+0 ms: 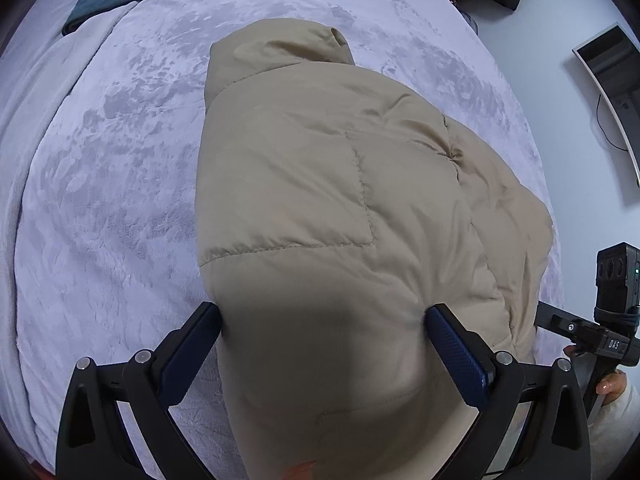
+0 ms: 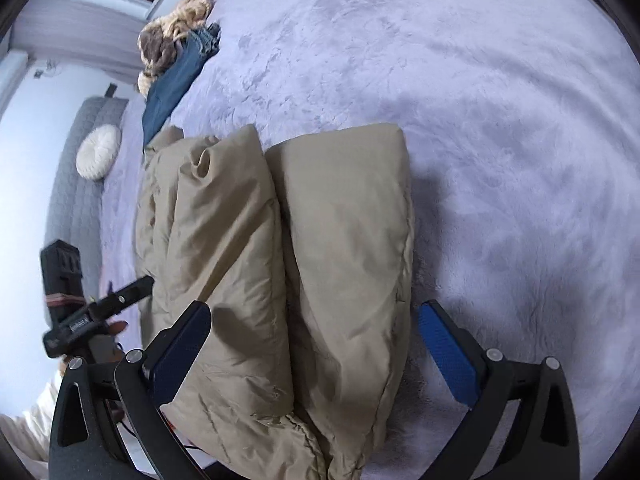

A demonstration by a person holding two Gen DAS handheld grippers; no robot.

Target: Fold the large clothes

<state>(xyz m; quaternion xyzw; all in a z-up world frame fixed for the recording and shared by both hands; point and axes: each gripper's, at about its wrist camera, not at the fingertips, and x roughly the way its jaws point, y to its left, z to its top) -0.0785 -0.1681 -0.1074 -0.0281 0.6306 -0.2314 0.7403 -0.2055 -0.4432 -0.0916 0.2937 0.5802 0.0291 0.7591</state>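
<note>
Basically, beige puffer jacket [image 1: 344,200] bunched on the lavender bed cover [image 1: 120,168], long axis running straight out ahead. Left gripper [image 1: 324,344] wide open, straddling the near end; right gripper [image 2: 316,340] open too, offset to one edge.

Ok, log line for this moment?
puffer jacket: folded on blanket | left tool: open, straddling jacket | right tool: open over jacket

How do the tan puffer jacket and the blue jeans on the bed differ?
The tan puffer jacket is puffy and lies close between the open jaws of both grippers; the blue jeans are flat, thin, dark, and lie at the bed's far edge, untouched. Both rest on the lavender blanket.
</note>
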